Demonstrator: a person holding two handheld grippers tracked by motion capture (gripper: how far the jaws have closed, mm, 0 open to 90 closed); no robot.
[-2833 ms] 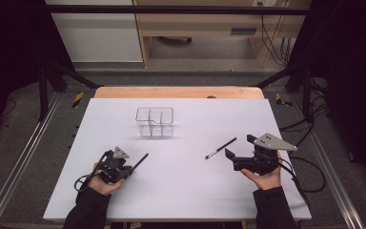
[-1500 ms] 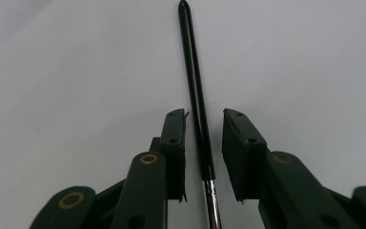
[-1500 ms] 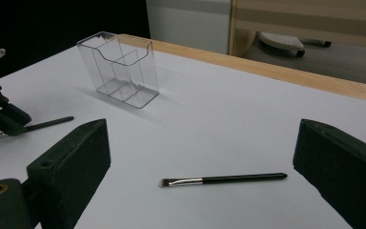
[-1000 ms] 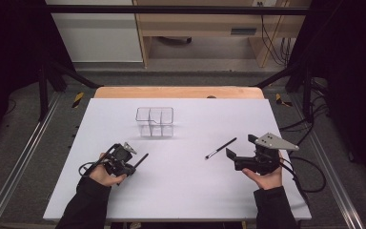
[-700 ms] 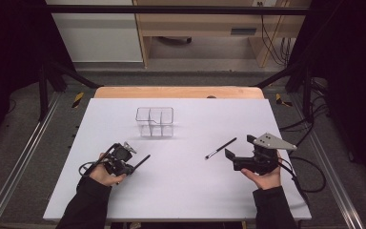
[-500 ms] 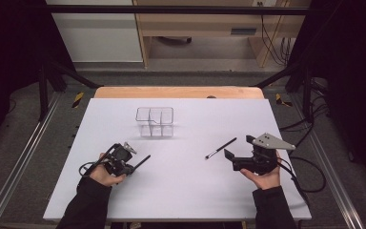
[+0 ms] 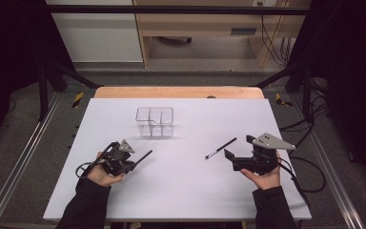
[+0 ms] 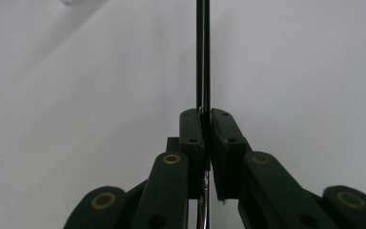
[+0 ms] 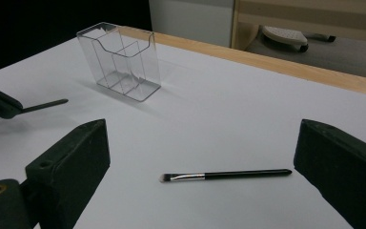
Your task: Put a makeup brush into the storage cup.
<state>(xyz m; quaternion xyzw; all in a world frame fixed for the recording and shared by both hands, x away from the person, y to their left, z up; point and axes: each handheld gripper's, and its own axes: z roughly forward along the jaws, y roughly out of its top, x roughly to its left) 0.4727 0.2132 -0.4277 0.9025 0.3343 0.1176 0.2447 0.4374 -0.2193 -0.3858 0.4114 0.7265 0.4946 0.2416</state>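
Two Slim Brushes, One Already Pinched

Two makeup brushes are sitting on the white table [image 7: 181, 191], and one of them is being held. At the left, the left gripper [image 7: 128, 164] is clamping a thin black brush [image 7: 143, 156], whose handle is sticking out toward about 2 o'clock in the high view. In the left gripper view the jaws are pressing flat against the stem, which is running straight up toward 12 o'clock with no gap showing beside it. They have just been closing onto it.

Further along, at about 12 o'clock from the table's middle, a clear plastic organizer [image 7: 155, 121] with several compartments is standing upright and looking empty.

At the right, a second makeup brush [image 7: 220, 148] is lying flat on the table, its bristles pointing toward 8 o'clock and its handle toward 2 o'clock. The right gripper [image 7: 228, 156] is resting just beside its handle end with the jaws spread wide and nothing between them; in the right gripper view the brush is lying between and ahead of the two jaws.

Both brushes are looking very light, stiff and slender, with smooth lacquered handles that are likely to slip or pivot under a loose pinch. Taking hold mid-handle, behind the metal ferrule, is looking safest; the bristle tip is soft and should be left alone.
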